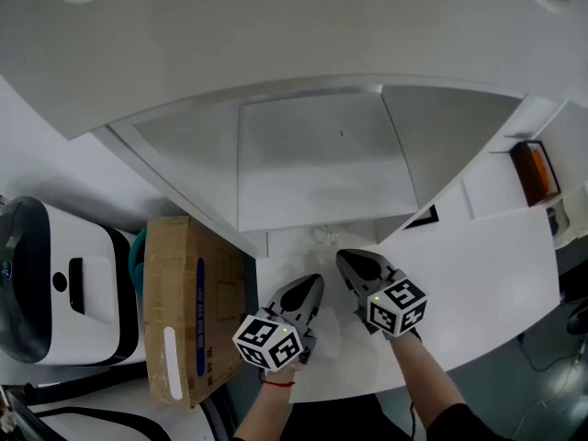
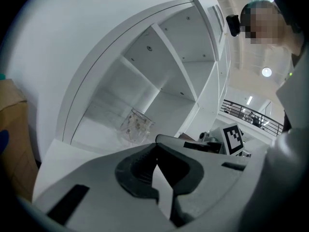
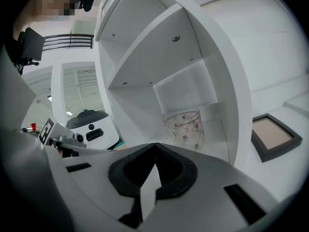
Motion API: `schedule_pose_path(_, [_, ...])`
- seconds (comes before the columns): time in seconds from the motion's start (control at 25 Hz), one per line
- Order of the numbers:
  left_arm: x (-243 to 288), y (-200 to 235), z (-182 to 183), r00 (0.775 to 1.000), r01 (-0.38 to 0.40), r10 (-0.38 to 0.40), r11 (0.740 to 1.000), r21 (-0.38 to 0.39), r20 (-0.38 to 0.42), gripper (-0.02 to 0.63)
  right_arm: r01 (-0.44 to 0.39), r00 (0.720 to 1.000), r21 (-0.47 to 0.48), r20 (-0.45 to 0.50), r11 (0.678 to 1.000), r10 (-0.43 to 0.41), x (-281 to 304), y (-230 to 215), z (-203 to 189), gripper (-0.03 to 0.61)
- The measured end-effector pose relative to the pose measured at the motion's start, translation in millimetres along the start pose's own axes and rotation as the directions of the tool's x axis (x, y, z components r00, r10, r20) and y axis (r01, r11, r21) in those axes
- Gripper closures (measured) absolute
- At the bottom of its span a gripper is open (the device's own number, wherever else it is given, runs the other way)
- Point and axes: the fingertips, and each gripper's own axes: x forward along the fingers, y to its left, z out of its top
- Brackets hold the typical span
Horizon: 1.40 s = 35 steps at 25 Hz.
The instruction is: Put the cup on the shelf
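Head view: the left claw (image 1: 310, 288) and the right claw (image 1: 347, 260) sit side by side over the white table (image 1: 478, 265), both aimed at the bottom bay of the white shelf (image 1: 312, 173). A cardboard box (image 1: 188, 306) stands to the left.

Left gripper view: this claw's jaws meet at the tips with nothing between them. Ahead of it, apart from it, the cup (image 2: 136, 127) stands on the lowest shelf board, so the task looks done.

Right gripper view: this claw is also closed and empty. The cup stands upright just inside the bay, clear with small red marks. A picture frame (image 3: 273, 134) lies on the table to the right.

The cup looks light, stiff and slick, and probably breakable. A gentle grip across its wall at mid-height would suit it best.
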Motion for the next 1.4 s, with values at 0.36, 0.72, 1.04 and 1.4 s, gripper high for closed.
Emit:
schedule_pose_path(0.36, [-11.8, -25.9, 7.1, 0.999, 0.02, -0.017, 0.994, 0.107, -0.034, 0.607, -0.045, 0.998, -0.03, -0.033, 0.999, 0.044, -28.9, 31.9, 7.6, 0.575])
schedule_pose_path(0.72, [-26.5, -57.6, 27.0, 0.999, 0.036, -0.033, 0.984, 0.177, -0.021, 0.607, -0.087, 0.996, -0.047, -0.04, 0.995, 0.085, -55.6, 70.9, 27.6, 0.575])
schedule_pose_path(1.04, [-45.1, -88.0, 43.6, 0.998, 0.058, -0.062, 0.982, 0.177, 0.019, 0.607, -0.111, 0.994, -0.065, -0.03, 0.992, 0.109, -80.2, 100.6, 44.3, 0.575])
schedule_pose_path(1.4, [-69.8, -105.3, 60.8, 0.996, 0.06, -0.07, 0.98, 0.191, 0.046, 0.607, -0.152, 0.988, -0.068, -0.004, 0.986, 0.152, -97.9, 133.9, 66.6, 0.575])
